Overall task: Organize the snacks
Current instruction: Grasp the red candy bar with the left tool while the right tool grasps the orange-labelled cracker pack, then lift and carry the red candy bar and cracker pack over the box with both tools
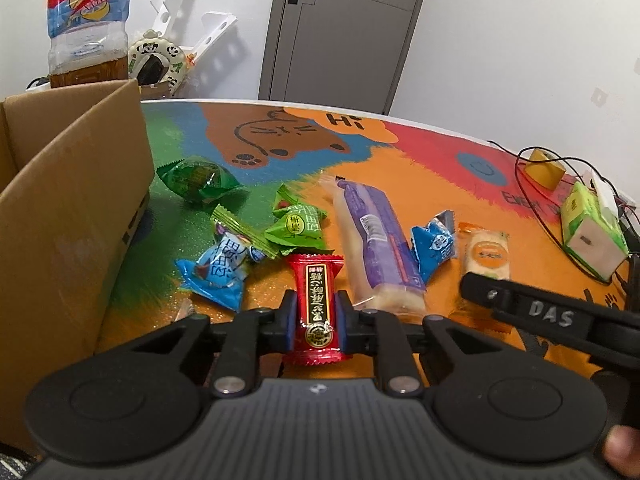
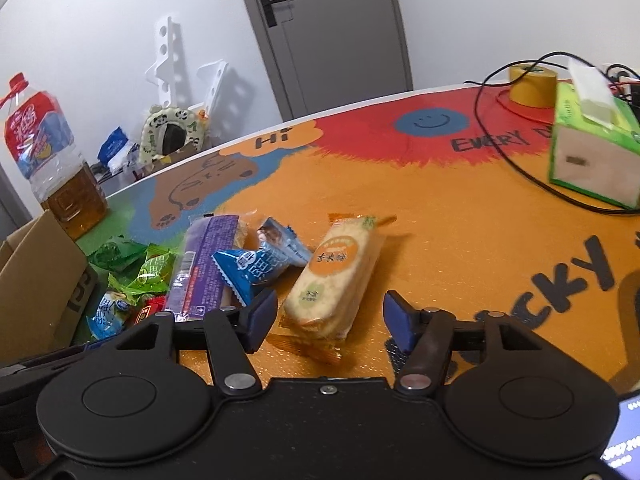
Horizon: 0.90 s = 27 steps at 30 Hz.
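Colourful mat [image 2: 440, 240] under everything; my left gripper [image 1: 316, 312] is clamped on the red candy [image 1: 318, 304] beside the cardboard box [image 1: 72, 208]. My right gripper [image 2: 330, 316] stands released around the cracker pack [image 2: 332, 276], not touching it.

Each gripper, left gripper [image 1: 316, 312] and right gripper [image 2: 330, 320], has a black body. Fingers carry blue pads [image 2: 396, 320]. Silver screws fasten the linkages; white "DAS" lettering marks one arm.

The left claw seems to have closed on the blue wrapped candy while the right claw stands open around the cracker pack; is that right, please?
Not quite: the left claw has closed on the red wrapped candy, not a blue one, as the left wrist view shows. The rest holds: the right claw stands open around the cracker pack.
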Each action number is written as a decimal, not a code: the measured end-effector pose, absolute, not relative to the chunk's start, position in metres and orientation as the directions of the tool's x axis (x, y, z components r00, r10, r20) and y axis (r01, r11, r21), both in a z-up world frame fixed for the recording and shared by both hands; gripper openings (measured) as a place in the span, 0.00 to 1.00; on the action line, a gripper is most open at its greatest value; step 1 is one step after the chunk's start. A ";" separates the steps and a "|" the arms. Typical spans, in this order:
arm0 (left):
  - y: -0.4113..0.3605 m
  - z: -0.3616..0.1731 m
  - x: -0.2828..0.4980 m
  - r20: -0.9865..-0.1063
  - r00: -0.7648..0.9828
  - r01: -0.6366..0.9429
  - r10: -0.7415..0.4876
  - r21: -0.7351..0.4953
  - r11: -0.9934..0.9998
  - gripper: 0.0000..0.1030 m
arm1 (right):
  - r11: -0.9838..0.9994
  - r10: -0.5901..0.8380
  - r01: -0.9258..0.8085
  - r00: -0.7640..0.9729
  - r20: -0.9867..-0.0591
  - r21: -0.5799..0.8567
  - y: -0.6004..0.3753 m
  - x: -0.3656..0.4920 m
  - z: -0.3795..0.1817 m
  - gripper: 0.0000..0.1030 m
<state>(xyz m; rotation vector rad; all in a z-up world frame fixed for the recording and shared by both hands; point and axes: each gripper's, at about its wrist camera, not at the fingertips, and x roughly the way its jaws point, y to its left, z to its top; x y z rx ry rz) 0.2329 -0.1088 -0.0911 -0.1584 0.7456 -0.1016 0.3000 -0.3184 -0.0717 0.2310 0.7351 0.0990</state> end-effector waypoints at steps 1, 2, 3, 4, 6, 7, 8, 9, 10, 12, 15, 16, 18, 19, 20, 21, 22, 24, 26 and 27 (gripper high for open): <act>-0.109 -0.090 0.232 -0.663 0.734 0.037 -0.148 -0.178 0.983 0.18 | 0.972 0.166 -0.010 0.740 -0.652 0.236 -0.318 0.299 -0.071 0.53; -0.109 -0.088 0.231 -0.659 0.737 0.040 -0.151 -0.181 0.983 0.18 | 0.972 0.170 -0.016 0.739 -0.652 0.235 -0.318 0.298 -0.071 0.49; -0.109 -0.087 0.230 -0.657 0.738 0.043 -0.154 -0.182 0.982 0.18 | 0.970 0.181 -0.024 0.736 -0.653 0.243 -0.318 0.297 -0.071 0.37; -0.109 -0.086 0.229 -0.656 0.739 0.044 -0.155 -0.182 0.982 0.18 | 0.968 0.187 -0.025 0.734 -0.653 0.249 -0.320 0.295 -0.070 0.37; -0.109 -0.083 0.226 -0.650 0.744 0.044 -0.155 -0.184 0.982 0.18 | 0.967 0.190 -0.026 0.738 -0.648 0.254 -0.322 0.291 -0.069 0.35; -0.109 -0.081 0.225 -0.647 0.747 0.044 -0.155 -0.185 0.982 0.18 | 0.965 0.193 -0.025 0.739 -0.645 0.261 -0.324 0.289 -0.069 0.34; -0.108 -0.080 0.223 -0.644 0.749 0.045 -0.156 -0.185 0.982 0.18 | 0.961 0.201 -0.023 0.740 -0.641 0.274 -0.326 0.287 -0.068 0.34; -0.108 -0.078 0.221 -0.640 0.752 0.046 -0.157 -0.187 0.981 0.18 | 0.959 0.205 -0.022 0.742 -0.638 0.283 -0.328 0.285 -0.068 0.33; -0.108 -0.077 0.219 -0.638 0.754 0.047 -0.159 -0.188 0.981 0.18 | 0.957 0.210 -0.024 0.746 -0.632 0.289 -0.329 0.283 -0.067 0.33; -0.108 -0.073 0.215 -0.631 0.759 0.052 -0.163 -0.191 0.980 0.18 | 0.953 0.222 -0.033 0.754 -0.618 0.302 -0.332 0.277 -0.063 0.33; -0.109 -0.068 0.209 -0.622 0.765 0.057 -0.169 -0.196 0.979 0.18 | 0.947 0.240 -0.046 0.760 -0.604 0.319 -0.334 0.271 -0.058 0.33; -0.108 -0.067 0.207 -0.617 0.769 0.057 -0.169 -0.196 0.979 0.18 | 0.944 0.249 -0.052 0.762 -0.598 0.327 -0.334 0.268 -0.056 0.33; -0.107 -0.063 0.203 -0.610 0.774 0.057 -0.168 -0.197 0.979 0.18 | 0.941 0.258 -0.059 0.765 -0.591 0.335 -0.335 0.264 -0.054 0.33; -0.106 -0.061 0.200 -0.605 0.778 0.056 -0.168 -0.199 0.978 0.18 | 0.936 0.268 -0.065 0.767 -0.583 0.345 -0.335 0.261 -0.052 0.33; -0.106 -0.059 0.198 -0.600 0.782 0.056 -0.167 -0.198 0.979 0.18 | 0.933 0.278 -0.072 0.767 -0.578 0.353 -0.335 0.259 -0.051 0.33; -0.105 -0.056 0.195 -0.596 0.786 0.055 -0.166 -0.199 0.978 0.18 | 0.932 0.282 -0.077 0.769 -0.575 0.354 -0.334 0.257 -0.049 0.33; -0.105 -0.054 0.193 -0.592 0.789 0.053 -0.165 -0.201 0.978 0.18 | 0.932 0.286 -0.084 0.771 -0.569 0.354 -0.333 0.255 -0.047 0.33; -0.102 -0.049 0.188 -0.580 0.798 0.052 -0.162 -0.202 0.978 0.18 | 0.929 0.295 -0.096 0.776 -0.558 0.357 -0.331 0.252 -0.043 0.33; -0.099 -0.043 0.185 -0.571 0.805 0.048 -0.157 -0.202 0.978 0.18 | 0.926 0.307 -0.111 0.780 -0.545 0.362 -0.328 0.250 -0.038 0.33; -0.097 -0.040 0.183 -0.568 0.808 0.046 -0.156 -0.204 0.978 0.18 | 0.924 0.313 -0.118 0.781 -0.540 0.364 -0.327 0.249 -0.036 0.33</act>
